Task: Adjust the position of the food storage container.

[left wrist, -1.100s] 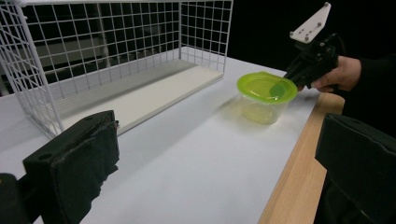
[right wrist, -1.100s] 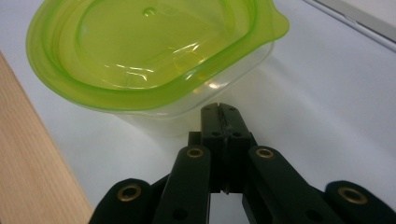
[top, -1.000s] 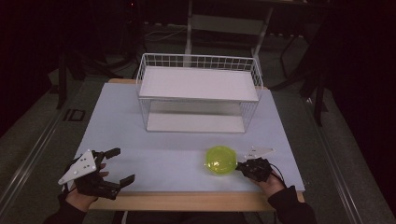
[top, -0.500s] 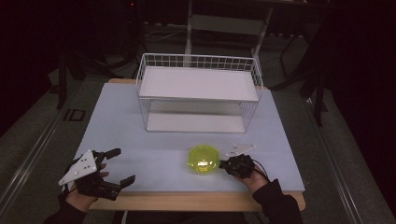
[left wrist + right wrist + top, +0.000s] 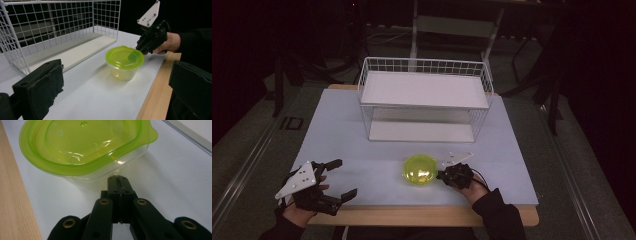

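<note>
Green-lidded tub (image 5: 420,170) sits near the bench's (image 5: 362,165) front edge, before the wire rack (image 5: 424,100). My right gripper (image 5: 443,175) has its fingers together, tips against the tub's wall. My left gripper (image 5: 343,177), fingers apart, sits at the front-left corner.

The tub (image 5: 124,71) is see-through plastic, and its green lid (image 5: 82,143) is shiny and smooth. Behind the tub, the basket (image 5: 424,67) is thin white wire. The table (image 5: 522,150) top looks matt white, with a wooden edge.
</note>
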The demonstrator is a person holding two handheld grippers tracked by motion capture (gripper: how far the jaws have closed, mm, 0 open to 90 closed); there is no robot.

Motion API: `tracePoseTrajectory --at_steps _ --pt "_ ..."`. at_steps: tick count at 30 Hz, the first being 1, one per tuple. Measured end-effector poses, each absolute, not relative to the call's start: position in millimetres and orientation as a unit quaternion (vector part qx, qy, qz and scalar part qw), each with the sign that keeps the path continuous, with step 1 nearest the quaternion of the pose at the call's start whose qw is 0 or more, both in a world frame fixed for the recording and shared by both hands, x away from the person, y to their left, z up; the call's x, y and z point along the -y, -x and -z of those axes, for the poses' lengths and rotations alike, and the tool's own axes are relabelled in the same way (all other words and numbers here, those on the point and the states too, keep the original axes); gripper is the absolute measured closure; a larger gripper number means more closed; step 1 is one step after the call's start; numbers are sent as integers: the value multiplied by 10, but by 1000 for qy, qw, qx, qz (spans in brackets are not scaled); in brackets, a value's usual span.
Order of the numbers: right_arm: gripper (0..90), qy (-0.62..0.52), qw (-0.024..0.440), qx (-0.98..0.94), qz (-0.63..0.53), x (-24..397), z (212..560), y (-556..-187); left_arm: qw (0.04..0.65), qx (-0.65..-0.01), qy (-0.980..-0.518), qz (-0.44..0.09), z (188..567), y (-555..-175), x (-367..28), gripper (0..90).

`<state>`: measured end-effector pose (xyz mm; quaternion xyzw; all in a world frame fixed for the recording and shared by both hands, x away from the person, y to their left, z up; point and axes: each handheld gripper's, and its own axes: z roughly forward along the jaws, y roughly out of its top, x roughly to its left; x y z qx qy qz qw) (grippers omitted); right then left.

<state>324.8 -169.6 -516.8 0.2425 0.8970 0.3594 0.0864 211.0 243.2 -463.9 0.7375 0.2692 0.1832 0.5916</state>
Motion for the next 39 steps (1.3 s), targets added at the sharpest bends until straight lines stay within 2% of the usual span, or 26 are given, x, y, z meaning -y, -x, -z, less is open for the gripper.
tracePoseTrajectory --at_steps 7,14,18,21,23,28,31,33,35,39 --pt "893 -250 106 -895 -354 1817 5127 -3231 597 -271 -733 -183 4634 -2107 -2441 2" --pt "845 -253 138 -889 -357 1977 4988 -3173 596 -268 -735 -182 4634 -2107 -2425 2" --pt "756 -252 155 -883 -363 2067 4874 -3090 604 -260 -731 -181 4622 -2101 -2420 2" --pt "638 -242 171 -883 -365 2114 4774 -3004 630 -242 -717 -175 4585 -2086 -2382 3" --pt "570 -236 199 -875 -372 2131 4710 -2933 630 -237 -719 -171 4580 -2084 -2349 2" --pt "457 -253 197 -850 -418 2179 4578 -2821 619 -241 -737 -123 4568 -2098 -2260 3" --pt "408 -249 196 -851 -420 2180 4548 -2786 615 -234 -742 -125 4535 -2095 -2198 3" --pt "446 -240 194 -851 -425 2172 4540 -2781 604 -230 -753 -123 4518 -2114 -2154 2" --pt "446 -240 210 -854 -410 2141 4534 -2772 593 -231 -763 -114 4511 -2143 -2107 3" --pt "466 -252 201 -853 -410 2075 4480 -2764 571 -241 -778 -104 4503 -2211 -1996 3"
